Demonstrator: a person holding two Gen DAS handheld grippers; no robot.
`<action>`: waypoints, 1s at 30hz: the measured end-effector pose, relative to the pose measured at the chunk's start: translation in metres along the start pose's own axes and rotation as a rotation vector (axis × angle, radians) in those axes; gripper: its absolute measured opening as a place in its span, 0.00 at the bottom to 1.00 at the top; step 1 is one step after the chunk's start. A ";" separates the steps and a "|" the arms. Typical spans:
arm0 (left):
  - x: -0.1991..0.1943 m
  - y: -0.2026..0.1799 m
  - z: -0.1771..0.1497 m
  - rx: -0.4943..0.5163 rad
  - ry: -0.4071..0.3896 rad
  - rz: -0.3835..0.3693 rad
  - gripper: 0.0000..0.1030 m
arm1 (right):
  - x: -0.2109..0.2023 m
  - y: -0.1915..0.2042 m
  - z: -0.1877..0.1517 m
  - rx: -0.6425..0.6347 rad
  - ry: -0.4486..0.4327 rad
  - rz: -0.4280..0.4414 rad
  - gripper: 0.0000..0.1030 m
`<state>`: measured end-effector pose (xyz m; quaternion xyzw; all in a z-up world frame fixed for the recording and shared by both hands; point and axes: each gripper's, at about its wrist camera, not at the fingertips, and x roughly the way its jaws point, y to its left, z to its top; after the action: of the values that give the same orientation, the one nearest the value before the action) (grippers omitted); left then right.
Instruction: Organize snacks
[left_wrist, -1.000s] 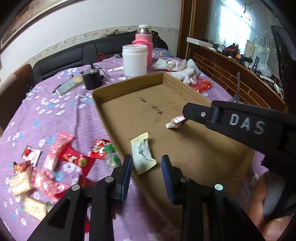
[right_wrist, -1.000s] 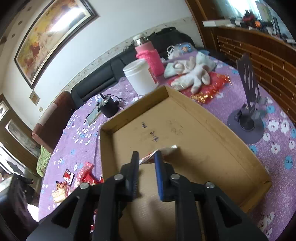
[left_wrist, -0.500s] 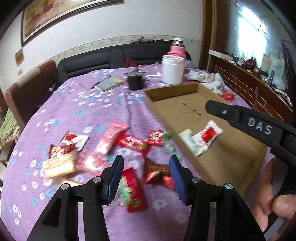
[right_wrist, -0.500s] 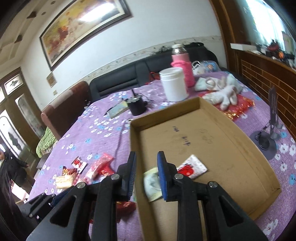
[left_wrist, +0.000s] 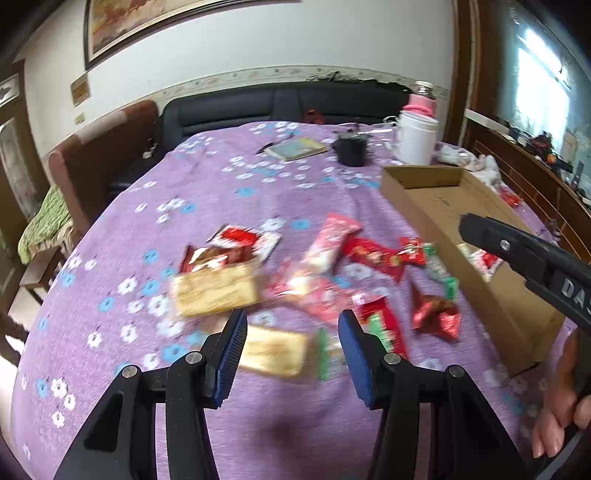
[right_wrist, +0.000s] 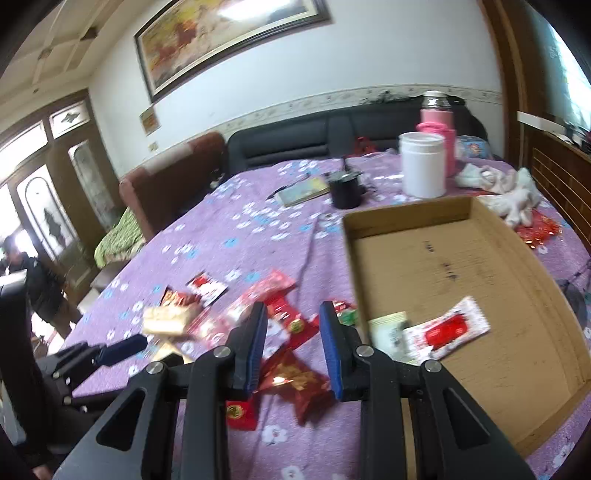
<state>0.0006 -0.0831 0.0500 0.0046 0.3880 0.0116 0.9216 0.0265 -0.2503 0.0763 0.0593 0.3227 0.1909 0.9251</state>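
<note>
Several snack packets (left_wrist: 314, 273) lie scattered on the purple flowered tablecloth (left_wrist: 221, 192), left of a shallow cardboard box (right_wrist: 535, 266). In the box lie a white packet (right_wrist: 389, 332) and a red-and-white packet (right_wrist: 448, 328). My left gripper (left_wrist: 291, 347) is open and empty, low over a yellow packet (left_wrist: 273, 350). My right gripper (right_wrist: 293, 345) is open and empty, above a dark red foil packet (right_wrist: 295, 380) beside the box's left wall. It also shows in the left wrist view (left_wrist: 524, 254).
A white jar (right_wrist: 423, 164), a pink flask (right_wrist: 437, 118), a black cup (right_wrist: 345, 190) and a book (right_wrist: 303, 190) stand at the table's far side. White cloth (right_wrist: 513, 192) lies behind the box. A sofa and a chair border the table.
Both grippers have swung left, away from the box and over the scattered packets. The right gripper let go of the red-and-white packet, which now lies in the box, and has opened wider.
</note>
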 end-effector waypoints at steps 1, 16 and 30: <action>0.002 0.006 -0.002 -0.012 0.006 0.009 0.53 | 0.000 0.004 -0.002 -0.012 0.002 0.002 0.27; 0.020 0.055 -0.016 -0.096 0.089 -0.011 0.53 | 0.010 0.020 -0.011 -0.071 0.038 0.025 0.27; 0.043 0.058 -0.004 -0.203 0.194 -0.114 0.66 | 0.005 0.015 -0.008 -0.025 0.032 0.064 0.27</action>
<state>0.0273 -0.0242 0.0174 -0.1117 0.4717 -0.0010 0.8747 0.0208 -0.2346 0.0707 0.0548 0.3329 0.2253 0.9140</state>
